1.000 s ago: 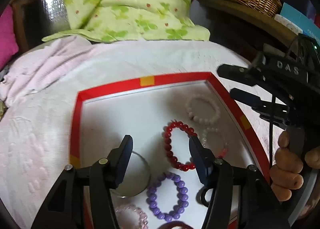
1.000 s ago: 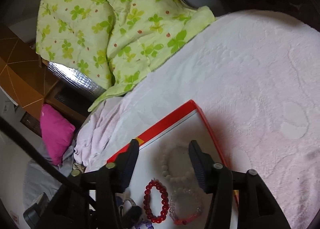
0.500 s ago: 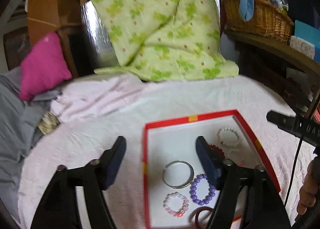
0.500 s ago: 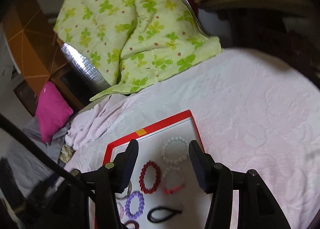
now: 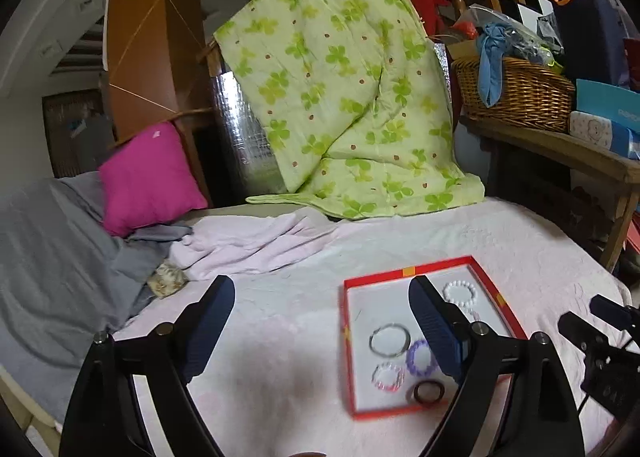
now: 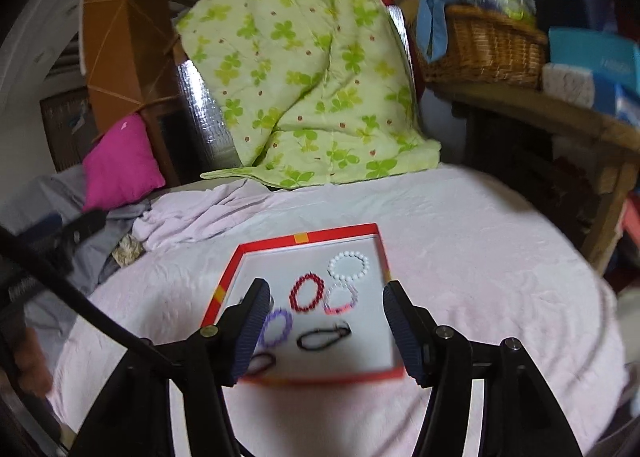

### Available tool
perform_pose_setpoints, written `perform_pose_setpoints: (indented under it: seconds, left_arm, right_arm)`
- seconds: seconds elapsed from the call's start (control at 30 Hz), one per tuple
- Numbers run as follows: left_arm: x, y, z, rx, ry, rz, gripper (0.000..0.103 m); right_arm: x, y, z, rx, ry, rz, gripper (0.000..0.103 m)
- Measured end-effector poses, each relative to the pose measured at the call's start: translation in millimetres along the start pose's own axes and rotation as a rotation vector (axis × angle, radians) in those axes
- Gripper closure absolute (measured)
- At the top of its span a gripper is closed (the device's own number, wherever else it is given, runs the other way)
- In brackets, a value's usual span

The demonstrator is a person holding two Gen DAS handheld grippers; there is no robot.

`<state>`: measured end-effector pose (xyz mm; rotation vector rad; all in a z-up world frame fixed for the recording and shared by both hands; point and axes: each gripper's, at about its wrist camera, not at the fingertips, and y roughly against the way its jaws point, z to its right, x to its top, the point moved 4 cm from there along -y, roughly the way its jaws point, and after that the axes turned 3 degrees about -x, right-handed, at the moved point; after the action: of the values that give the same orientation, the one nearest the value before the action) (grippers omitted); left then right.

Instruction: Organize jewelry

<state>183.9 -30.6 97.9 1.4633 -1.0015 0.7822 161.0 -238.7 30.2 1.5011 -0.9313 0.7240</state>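
Pale pink bedding (image 6: 460, 257) covers the bed we work over, with a green clover-print quilt (image 5: 344, 105) draped at its far edge beside a magenta pillow (image 5: 148, 177). On the bedding lies a shallow red-rimmed tray with a white floor (image 6: 308, 236). Near its far right corner sits a white bead bracelet (image 6: 348, 265), with a dark red bead bracelet (image 6: 307, 292) just beside it and a purple bead bracelet (image 6: 276, 327) toward the left edge; a thin black loop (image 6: 324, 335), perhaps a hair tie given the blur, lies near the near edge. Our left gripper (image 5: 322, 321) and right gripper (image 6: 326, 327) hang above it, jaws just widened, standing apart with nothing between them.
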Motion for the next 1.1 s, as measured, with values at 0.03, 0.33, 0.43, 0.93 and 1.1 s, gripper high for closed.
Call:
perform_pose_setpoints:
  seconds: [0.03,0.33,0.43,0.93,1.1]
  left_arm:
    - [-2,7,-1,0.001,-0.002,-0.001,0.014]
    - [-44,79,-15,0.028,0.000,-0.034,0.011]
    - [-54,98,-19,0.032,0.013,-0.056,0.011]
    - [-56,169,-32,0.059,0.002,-0.015,0.011]
    - [-57,176,-32,0.062,-0.007,-0.015,0.011]
  right_arm:
    - [-6,13,-3,-0.006,0.012,0.007,0.039]
    - [-36,91,-13,-0.040,0.041,-0.012,0.037]
    - [-36,114,-16,-0.042,0.042,-0.001,0.037]
    - [-31,173,-45,-0.033,0.072,0.041,0.034]
    - [-33,173,-54,-0.030,0.088,0.030,0.034]
